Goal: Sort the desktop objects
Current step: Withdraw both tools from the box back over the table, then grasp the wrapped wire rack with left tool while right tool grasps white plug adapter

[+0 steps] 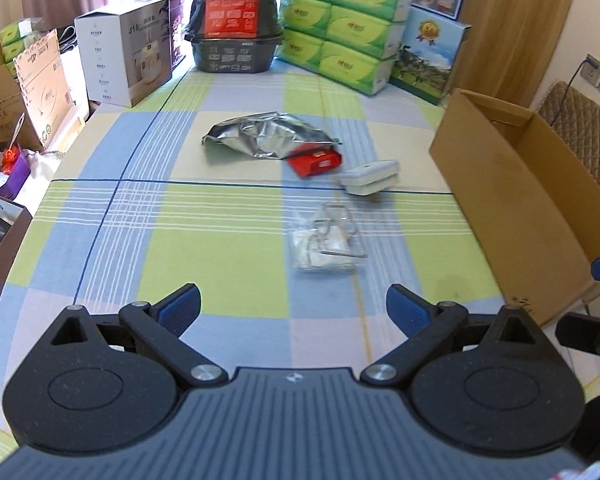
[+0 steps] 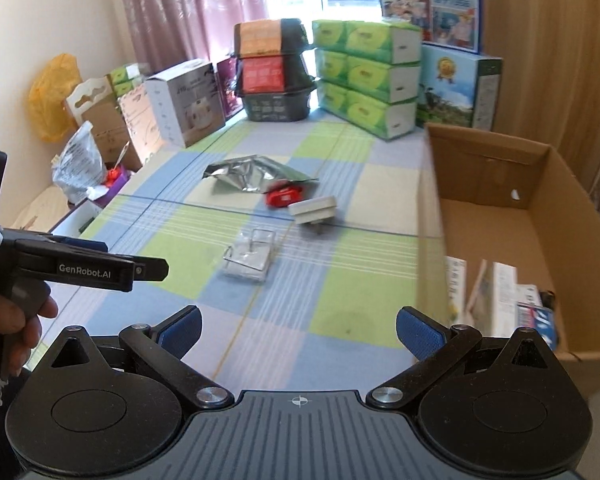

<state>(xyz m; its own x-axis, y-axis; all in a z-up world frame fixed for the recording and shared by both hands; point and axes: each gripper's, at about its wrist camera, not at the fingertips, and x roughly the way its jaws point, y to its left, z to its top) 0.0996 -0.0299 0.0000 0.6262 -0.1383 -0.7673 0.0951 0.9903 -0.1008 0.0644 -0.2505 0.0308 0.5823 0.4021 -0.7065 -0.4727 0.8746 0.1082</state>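
Observation:
On the checked tablecloth lie a crumpled silver foil bag (image 1: 266, 136) (image 2: 252, 174), a small red packet (image 1: 316, 162) (image 2: 284, 197), a white flat box (image 1: 370, 178) (image 2: 313, 209) and a clear plastic bag with wire clips (image 1: 327, 242) (image 2: 250, 258). An open cardboard box (image 1: 516, 200) (image 2: 500, 236) stands at the right and holds several small cartons (image 2: 496, 300). My left gripper (image 1: 293, 308) is open and empty, a short way before the clear bag. My right gripper (image 2: 298, 330) is open and empty near the box's front corner.
Stacked green tissue packs (image 1: 344, 26) (image 2: 370, 76), black baskets (image 1: 236, 28) (image 2: 276, 76) and a white appliance box (image 1: 126, 60) (image 2: 186, 102) line the far table edge. More cartons and bags crowd the left side. A hand (image 2: 16, 324) holds the left gripper's handle at the right wrist view's left edge.

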